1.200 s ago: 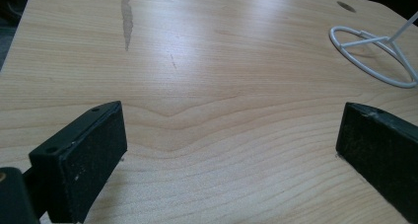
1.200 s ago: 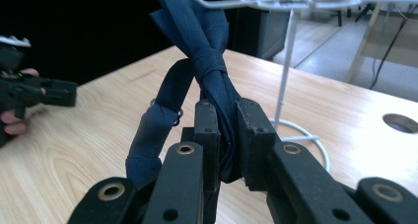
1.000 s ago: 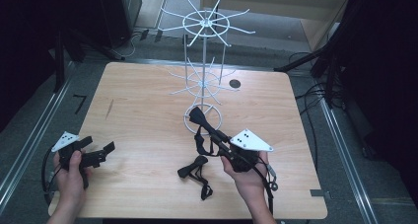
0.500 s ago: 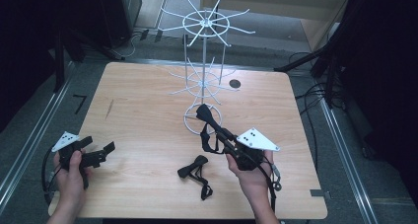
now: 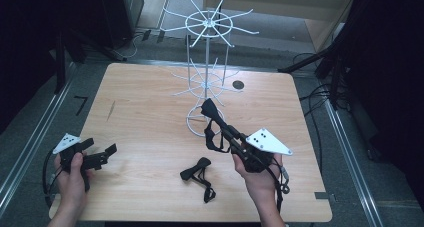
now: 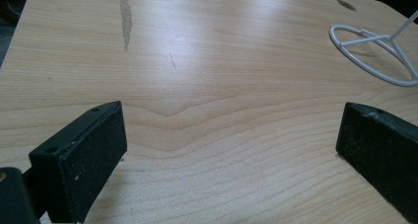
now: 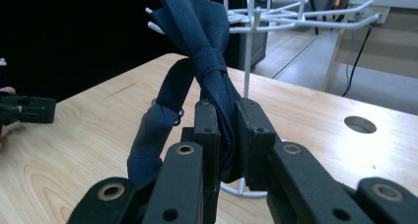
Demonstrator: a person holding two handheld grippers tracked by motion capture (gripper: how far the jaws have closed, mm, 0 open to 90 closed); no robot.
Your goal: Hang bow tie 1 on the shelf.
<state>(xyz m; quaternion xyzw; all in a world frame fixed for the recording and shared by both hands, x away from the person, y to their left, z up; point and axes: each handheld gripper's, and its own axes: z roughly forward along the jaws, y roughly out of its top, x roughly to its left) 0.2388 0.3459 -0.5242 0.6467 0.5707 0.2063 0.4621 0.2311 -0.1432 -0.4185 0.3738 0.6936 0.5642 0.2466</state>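
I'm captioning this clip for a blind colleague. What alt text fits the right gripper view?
The right gripper is shut on a dark blue bow tie, whose strap loops down at the left. Behind it stands a white wire rack on a wooden table, and the other gripper sits at the far left edge.

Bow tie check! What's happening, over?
Right gripper shut on bow tie, lifted near white rack. Left gripper open, idle. Second bow tie on table.

The surface [image 5: 150, 107] is evenly lit from above with soft glare; surroundings are left dark, and near jaws are blurred.
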